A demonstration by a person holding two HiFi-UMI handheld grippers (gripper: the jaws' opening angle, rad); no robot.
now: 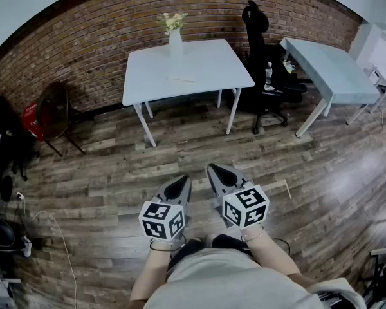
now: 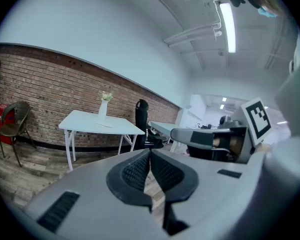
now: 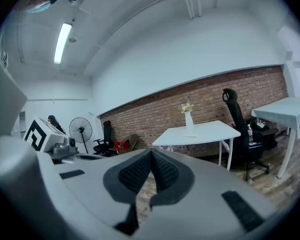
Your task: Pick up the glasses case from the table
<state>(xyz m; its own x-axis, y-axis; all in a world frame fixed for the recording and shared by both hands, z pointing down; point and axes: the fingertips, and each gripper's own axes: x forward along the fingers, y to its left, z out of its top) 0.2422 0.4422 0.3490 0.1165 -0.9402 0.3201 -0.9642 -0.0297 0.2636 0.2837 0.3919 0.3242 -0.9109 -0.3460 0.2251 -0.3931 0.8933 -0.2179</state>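
Standing on a wooden floor (image 1: 180, 147), well back from a white table (image 1: 206, 76) set against a brick wall (image 1: 83, 50). Holding the left gripper (image 1: 179, 184) low and close to the body, tipped slightly down and aimed toward the table, its ribbed pads pressed tip to tip with nothing between them. Holding the right gripper (image 1: 220, 172) just beside it on the right, a little farther forward, jaws likewise closed on nothing. Facing the glasses case (image 1: 182, 78) from well apart. Lying flat on the tabletop near its middle, just on the near side of a white vase (image 1: 175, 45) with pale flowers (image 1: 172, 21); too small to make out beyond a thin pale shape. In the head view, found far beyond both grippers, roughly in line with the left one. In the left gripper view, seen up and to the left of the closed tips; in the right gripper view, up and to the right of them. Untouched by either gripper. To the right of the table, a black office chair (image 1: 260, 56) with a bottle (image 1: 268, 74) by it, then a second pale table (image 1: 334, 69). To the left, by the wall, a brown chair (image 1: 55, 108) beside a red thing (image 1: 31, 120).
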